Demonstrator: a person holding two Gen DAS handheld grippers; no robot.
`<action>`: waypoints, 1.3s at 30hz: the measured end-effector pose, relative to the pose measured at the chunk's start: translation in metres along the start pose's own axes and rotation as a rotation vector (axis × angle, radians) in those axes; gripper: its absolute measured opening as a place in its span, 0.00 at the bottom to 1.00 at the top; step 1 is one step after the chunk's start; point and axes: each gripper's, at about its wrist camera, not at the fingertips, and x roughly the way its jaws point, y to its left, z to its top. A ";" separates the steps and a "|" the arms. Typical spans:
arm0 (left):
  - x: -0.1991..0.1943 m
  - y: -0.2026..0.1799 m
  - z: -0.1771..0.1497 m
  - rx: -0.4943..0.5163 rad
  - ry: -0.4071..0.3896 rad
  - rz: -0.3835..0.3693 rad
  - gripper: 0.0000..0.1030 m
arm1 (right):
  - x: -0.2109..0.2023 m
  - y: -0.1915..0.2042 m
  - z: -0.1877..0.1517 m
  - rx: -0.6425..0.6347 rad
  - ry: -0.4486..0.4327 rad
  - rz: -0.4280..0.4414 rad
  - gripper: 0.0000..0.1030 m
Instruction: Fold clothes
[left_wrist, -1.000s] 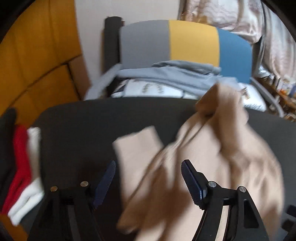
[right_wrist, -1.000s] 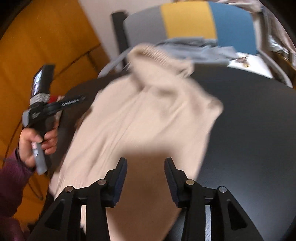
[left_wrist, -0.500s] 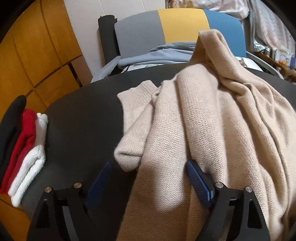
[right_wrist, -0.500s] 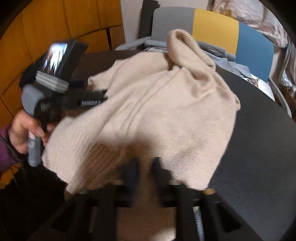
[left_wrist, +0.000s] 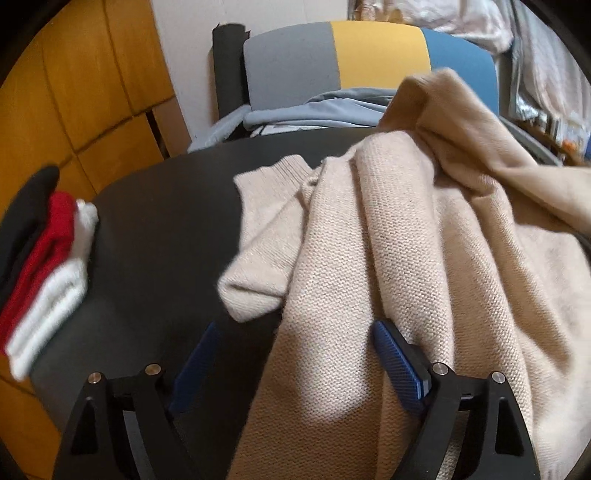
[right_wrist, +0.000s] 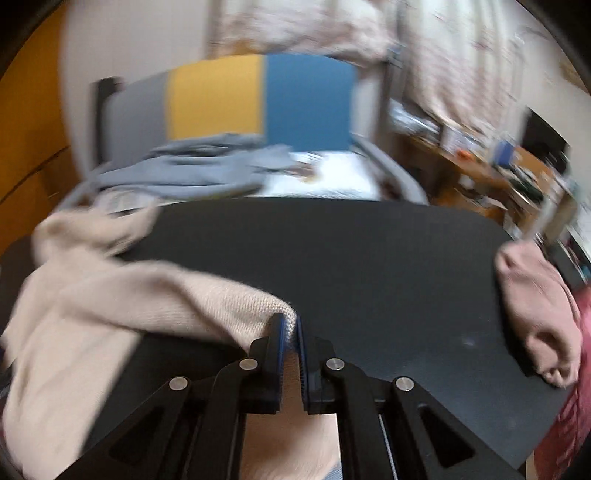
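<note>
Right tool (right_wrist: 289, 332) pinches the sweater's (right_wrist: 122, 314) edge; left tool (left_wrist: 295, 354), spread, straddles its near fold. Sweater lies bunched on the desk (right_wrist: 369, 258), running left from the right tool.

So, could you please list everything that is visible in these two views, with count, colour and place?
sweater: one, beige, crumpled on the table
table: one, black, under the sweater
folded clothes: one stack, black, red, white, table's left edge
pink garment: one, table's right edge
chair: one, grey, yellow, blue, behind the table
grey-blue garment: one, on the chair
left gripper: open, sweater between its fingers
right gripper: shut on the sweater
</note>
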 end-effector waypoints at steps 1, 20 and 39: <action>-0.001 -0.001 -0.002 -0.016 0.004 -0.016 0.85 | 0.013 -0.015 0.005 0.028 0.014 -0.041 0.03; 0.001 -0.004 -0.008 -0.070 -0.012 -0.021 0.96 | 0.008 0.078 -0.024 -0.307 0.016 0.205 0.35; 0.014 0.057 0.077 -0.024 -0.129 0.166 0.96 | 0.057 0.185 0.083 -0.204 -0.084 0.314 0.07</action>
